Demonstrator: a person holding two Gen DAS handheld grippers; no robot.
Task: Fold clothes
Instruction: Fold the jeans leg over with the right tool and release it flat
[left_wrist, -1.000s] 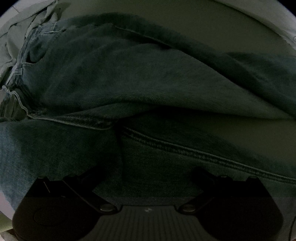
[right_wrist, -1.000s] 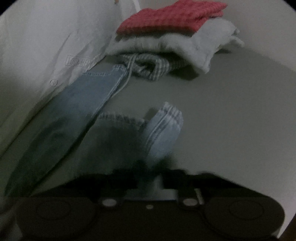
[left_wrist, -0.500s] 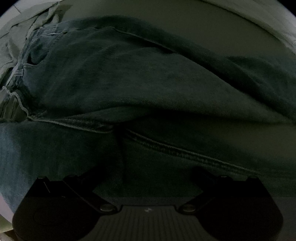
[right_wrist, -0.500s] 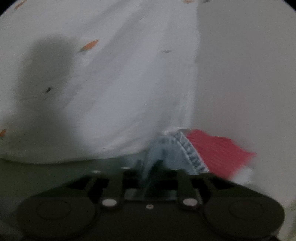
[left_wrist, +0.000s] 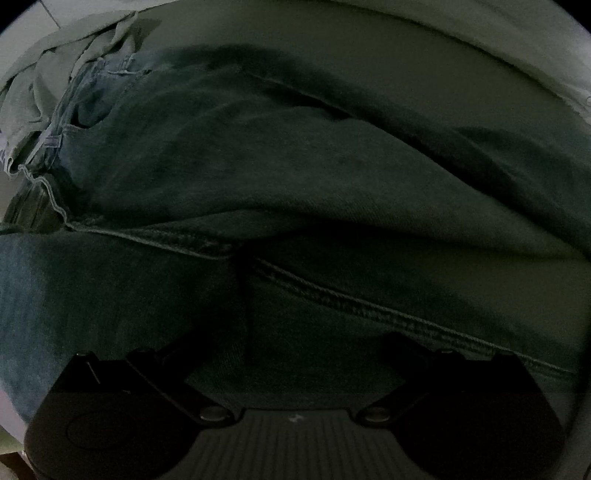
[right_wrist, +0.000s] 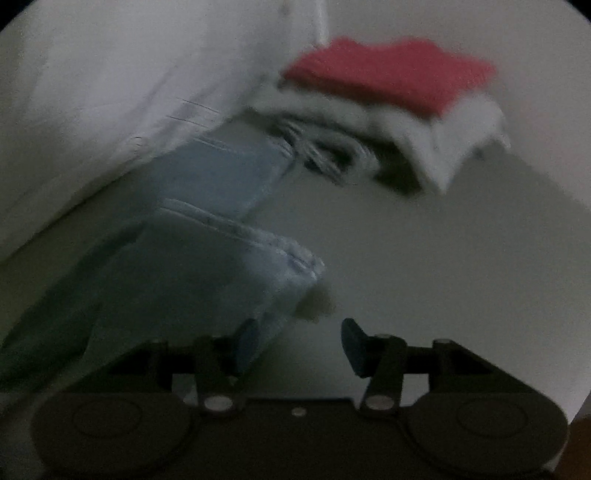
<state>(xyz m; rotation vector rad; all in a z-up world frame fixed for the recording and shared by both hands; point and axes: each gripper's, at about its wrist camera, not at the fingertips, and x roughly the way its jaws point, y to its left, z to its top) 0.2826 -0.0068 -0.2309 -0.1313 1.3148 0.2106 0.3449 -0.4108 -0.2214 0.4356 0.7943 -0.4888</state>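
Observation:
Dark blue jeans (left_wrist: 295, 166) fill the left wrist view. My left gripper (left_wrist: 291, 347) points steeply down onto them. Its finger arms are splayed wide, denim lies between them, and the tips are lost in the dark cloth. In the right wrist view a paler jeans leg (right_wrist: 207, 266) lies on the table with its hem (right_wrist: 295, 258) towards the middle. My right gripper (right_wrist: 299, 341) hovers just in front of it with its jaws opening. The left blue pad (right_wrist: 247, 339) sits against the denim's edge, and nothing is pinched between the pads.
A stack of folded clothes stands at the back right: a red knit (right_wrist: 391, 70) on a white piece (right_wrist: 443, 147) over checked cloth (right_wrist: 325, 147). A large white cloth (right_wrist: 129, 74) hangs at the left. A crumpled pale garment (left_wrist: 55, 81) lies beyond the jeans' waistband. Bare grey table (right_wrist: 443, 277) shows on the right.
The right gripper held the hem shut, swung it up past the white cloth, and now stands with open jaws, the hem lying on the table. The left view has barely shifted.

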